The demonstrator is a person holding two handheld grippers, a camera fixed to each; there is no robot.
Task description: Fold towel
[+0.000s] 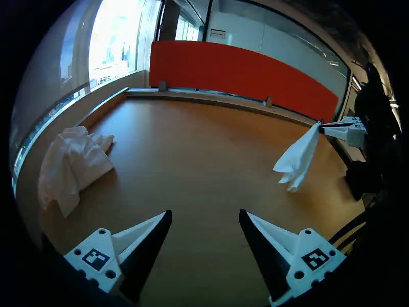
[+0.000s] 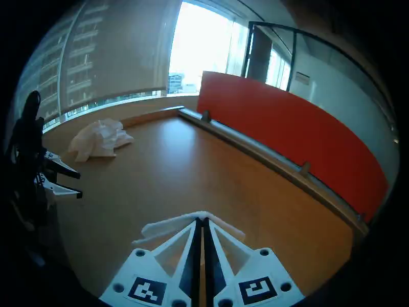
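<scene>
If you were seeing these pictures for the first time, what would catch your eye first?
The bright red partition along the far edge of the wooden table stands out first. Next, a white towel dangles from the right gripper over the table, while a crumpled white cloth pile lies near the window.

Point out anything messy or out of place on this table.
A crumpled towel heap lies unfolded by the window-side edge of the table. A second towel hangs bunched from the shut right gripper. Nothing looks spilled or damaged.

Sunlit wooden table [image 1: 204, 153], red partition [image 1: 240, 71], bright windows [image 1: 115, 43].
</scene>
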